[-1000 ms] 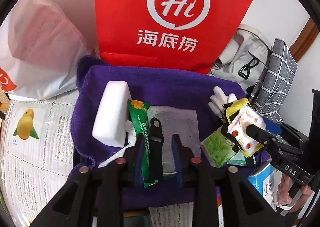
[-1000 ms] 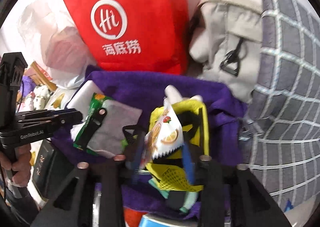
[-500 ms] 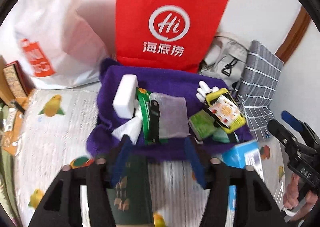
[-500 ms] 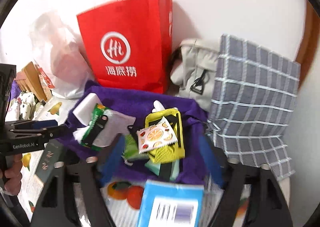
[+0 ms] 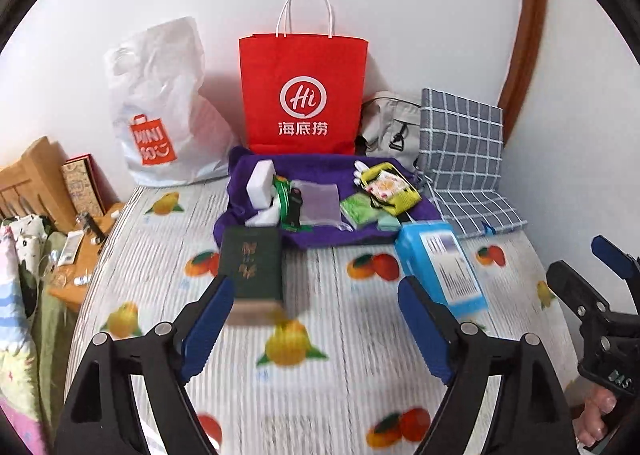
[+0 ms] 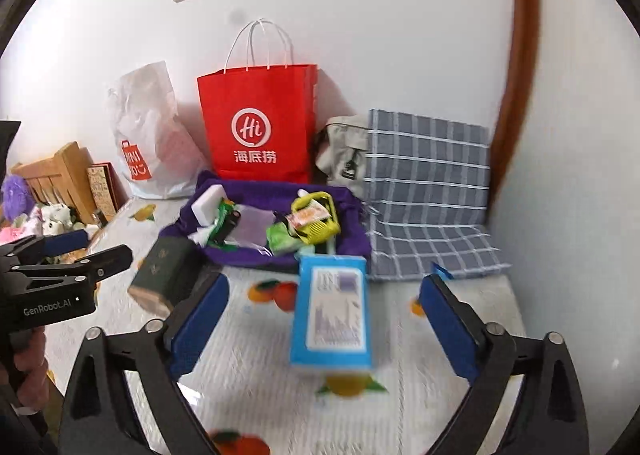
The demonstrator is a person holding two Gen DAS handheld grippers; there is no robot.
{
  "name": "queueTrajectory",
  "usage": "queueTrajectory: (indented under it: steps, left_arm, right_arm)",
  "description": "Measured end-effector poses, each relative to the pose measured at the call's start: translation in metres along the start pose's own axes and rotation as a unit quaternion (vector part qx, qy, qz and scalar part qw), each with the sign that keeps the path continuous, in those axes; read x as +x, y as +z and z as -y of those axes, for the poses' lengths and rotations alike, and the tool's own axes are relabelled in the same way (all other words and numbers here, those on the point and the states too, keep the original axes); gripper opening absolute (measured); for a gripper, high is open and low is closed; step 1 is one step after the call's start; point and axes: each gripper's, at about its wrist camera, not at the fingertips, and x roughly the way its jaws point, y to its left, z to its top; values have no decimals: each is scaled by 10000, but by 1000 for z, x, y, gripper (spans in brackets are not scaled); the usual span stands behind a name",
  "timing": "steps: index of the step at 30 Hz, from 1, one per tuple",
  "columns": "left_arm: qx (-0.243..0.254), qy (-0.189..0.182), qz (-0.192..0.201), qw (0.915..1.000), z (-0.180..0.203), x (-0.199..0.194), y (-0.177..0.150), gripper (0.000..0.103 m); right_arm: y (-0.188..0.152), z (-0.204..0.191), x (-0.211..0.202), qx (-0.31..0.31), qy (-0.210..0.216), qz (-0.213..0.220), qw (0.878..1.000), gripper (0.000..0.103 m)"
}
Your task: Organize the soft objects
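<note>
Left gripper (image 5: 316,303) jaws opening, empty, above fruit-print sheet (image 5: 320,367), purple towel (image 5: 320,175) beyond

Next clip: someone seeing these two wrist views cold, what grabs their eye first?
The tall red paper bag with white handles standing against the white wall, dead centre. Right in front of it, a purple towel spread on the fruit-print sheet carries a clutter of small soft items. Nearer the camera lie a dark green box and a light blue pack.
</note>
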Motion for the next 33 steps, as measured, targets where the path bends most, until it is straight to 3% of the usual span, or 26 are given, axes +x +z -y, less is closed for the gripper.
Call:
queueTrajectory:
  steps: [7, 14, 33]
  left_arm:
    - [104, 68, 142, 9998, 10, -42, -40, 86]
    - [23, 142, 273, 9995, 8, -73, -58, 88]
    - [-14, 135, 366, 9992, 12, -92, -70, 88]
  right_arm:
    - [-38, 4, -52, 267, -116, -16, 9996, 103]
    - [-64, 1, -88, 290, -123, -12, 9995, 103]
    - [-79, 11, -108, 474, -145, -4, 9988, 103]
